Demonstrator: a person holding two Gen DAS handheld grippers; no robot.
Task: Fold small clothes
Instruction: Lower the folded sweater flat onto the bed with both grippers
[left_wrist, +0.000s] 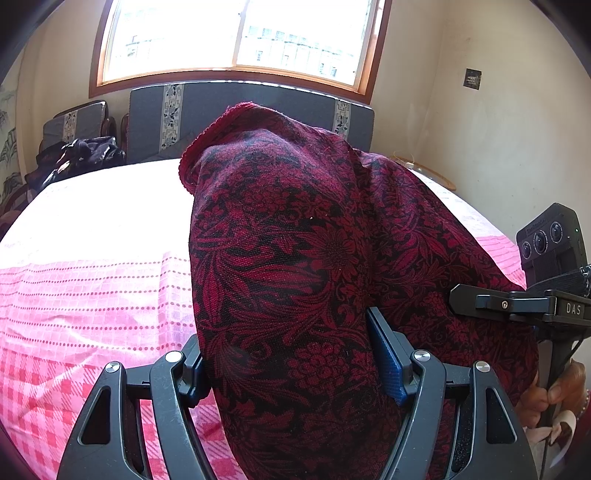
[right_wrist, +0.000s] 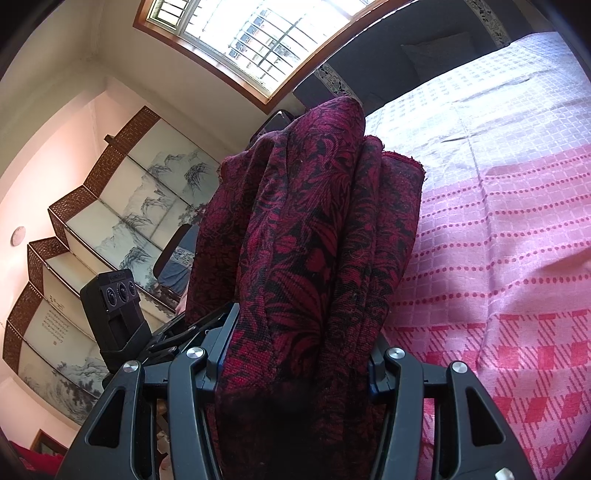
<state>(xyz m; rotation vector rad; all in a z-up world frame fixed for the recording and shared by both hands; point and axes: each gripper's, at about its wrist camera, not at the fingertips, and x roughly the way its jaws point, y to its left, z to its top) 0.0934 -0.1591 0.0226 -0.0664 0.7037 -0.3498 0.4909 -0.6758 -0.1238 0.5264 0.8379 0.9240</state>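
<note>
Red-and-black floral cloth (left_wrist: 314, 258) bunched and lifted above pink checked bedspread (left_wrist: 92, 295), draped over both tools. Left gripper (left_wrist: 291, 354) pinching a thick fold between its pads. Right gripper (right_wrist: 295, 354) likewise clamped on gathered folds. Hand (left_wrist: 554, 398) on the right tool's handle. Window (left_wrist: 236, 37) behind.

Home bedrm: bed w/ pink sheet (left_wrist: 92, 295), window (left_wrist: 236, 37), painted folding screen (right_wrist: 122, 206).

Red flowery cloth in the right tool

The right tool (right_wrist: 295, 363) squeezes a bunched red and black cloth (right_wrist: 314, 236). The pink bed (right_wrist: 498, 229) lies right of the cloth. The left tool (right_wrist: 122, 314) sits left of it.
</note>
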